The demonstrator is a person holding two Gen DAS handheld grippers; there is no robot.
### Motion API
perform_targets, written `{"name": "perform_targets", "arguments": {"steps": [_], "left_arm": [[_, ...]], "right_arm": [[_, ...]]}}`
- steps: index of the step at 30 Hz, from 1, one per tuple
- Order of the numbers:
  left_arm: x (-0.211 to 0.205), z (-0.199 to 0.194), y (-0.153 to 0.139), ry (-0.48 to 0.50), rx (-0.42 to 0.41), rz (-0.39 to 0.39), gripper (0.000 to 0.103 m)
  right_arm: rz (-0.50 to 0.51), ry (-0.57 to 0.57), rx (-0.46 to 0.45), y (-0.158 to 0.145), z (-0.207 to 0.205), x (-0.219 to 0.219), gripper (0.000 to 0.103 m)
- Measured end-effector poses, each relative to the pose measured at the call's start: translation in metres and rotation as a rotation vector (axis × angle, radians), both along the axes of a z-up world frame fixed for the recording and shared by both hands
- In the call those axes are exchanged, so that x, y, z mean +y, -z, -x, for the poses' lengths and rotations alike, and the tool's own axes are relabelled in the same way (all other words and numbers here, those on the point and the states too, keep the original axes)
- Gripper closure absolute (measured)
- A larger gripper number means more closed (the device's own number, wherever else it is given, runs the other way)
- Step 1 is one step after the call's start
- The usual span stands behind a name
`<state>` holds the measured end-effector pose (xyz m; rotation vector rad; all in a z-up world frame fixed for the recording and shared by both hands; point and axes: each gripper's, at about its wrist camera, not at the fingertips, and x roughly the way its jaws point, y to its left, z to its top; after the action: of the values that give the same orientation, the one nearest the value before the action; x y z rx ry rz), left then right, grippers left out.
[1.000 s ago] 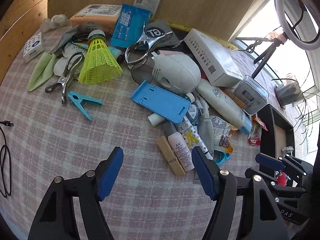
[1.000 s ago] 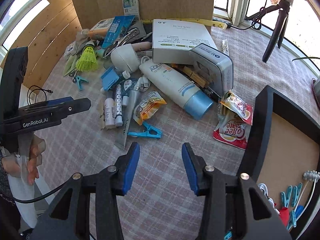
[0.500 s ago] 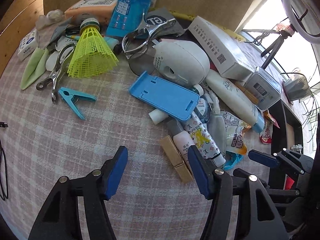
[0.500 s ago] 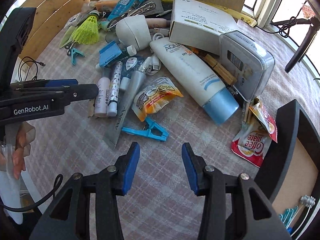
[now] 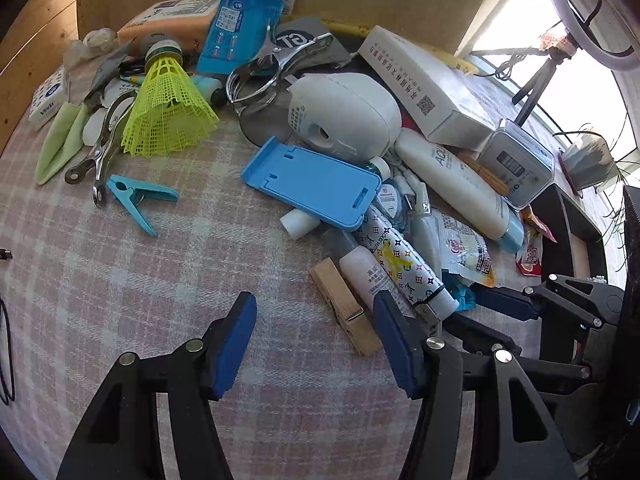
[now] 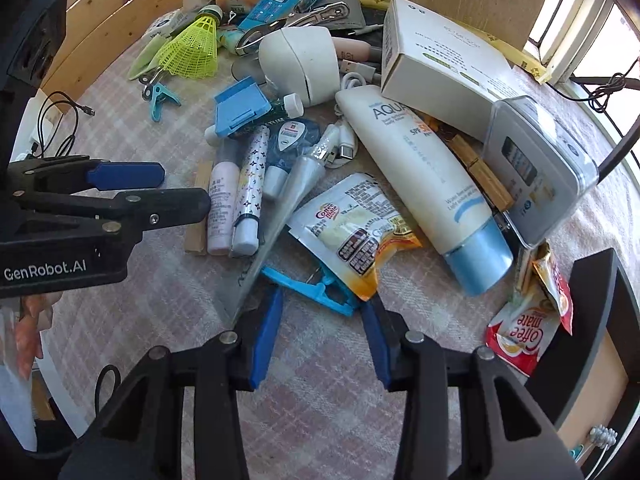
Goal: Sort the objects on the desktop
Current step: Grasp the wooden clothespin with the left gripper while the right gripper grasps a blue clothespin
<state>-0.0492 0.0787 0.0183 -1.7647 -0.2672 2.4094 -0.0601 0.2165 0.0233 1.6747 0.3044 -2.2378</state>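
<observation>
A pile of small objects lies on the checked tablecloth. My left gripper is open and empty, just short of a wooden clothespin and a pink tube. My right gripper is open, its jaws on either side of a blue plastic clip that lies partly under a creamer sachet. The right gripper also shows in the left wrist view, and the left gripper in the right wrist view. Another blue clip lies alone at the left.
A yellow shuttlecock, blue phone stand, white sunscreen tube, white box, grey tin and white round device crowd the pile. A black tray stands at the right. A cable lies left.
Both grippers have moved forward and lower toward the pile. The right one now straddles the blue clip; the left one has closed in on the wooden clothespin.
</observation>
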Motion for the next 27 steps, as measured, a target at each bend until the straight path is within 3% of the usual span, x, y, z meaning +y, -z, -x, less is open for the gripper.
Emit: {"name": "perform_targets", "arguments": {"steps": [2, 7, 12, 16, 18, 20, 22, 27], "left_arm": [[0.002, 0.002, 0.003, 0.006, -0.011, 0.015, 0.055], [0.006, 0.002, 0.004, 0.024, 0.01, 0.031, 0.054], [0.01, 0.002, 0.004, 0.034, 0.002, 0.025, 0.057], [0.026, 0.003, 0.006, 0.068, 0.02, 0.095, 0.057], [0.028, 0.004, 0.006, 0.075, 0.031, 0.115, 0.062], [0.026, 0.006, 0.006, 0.066, 0.033, 0.115, 0.081], [0.018, 0.008, 0.007, 0.047, 0.028, 0.105, 0.091], [-0.004, -0.004, 0.006, 0.031, 0.033, 0.073, 0.091]], "right_arm": [[-0.006, 0.004, 0.004, 0.001, -0.004, -0.001, 0.076], [-0.009, 0.053, -0.002, 0.0, -0.004, 0.011, 0.087], [0.009, 0.084, -0.01, -0.001, -0.008, 0.021, 0.087], [0.006, 0.069, -0.003, -0.002, -0.01, 0.019, 0.087], [0.009, 0.069, 0.002, -0.002, -0.008, 0.018, 0.087], [0.018, 0.078, 0.005, -0.002, -0.005, 0.017, 0.087], [0.027, 0.089, 0.008, -0.002, -0.002, 0.016, 0.087], [0.051, 0.109, 0.003, -0.004, -0.003, 0.016, 0.088]]}}
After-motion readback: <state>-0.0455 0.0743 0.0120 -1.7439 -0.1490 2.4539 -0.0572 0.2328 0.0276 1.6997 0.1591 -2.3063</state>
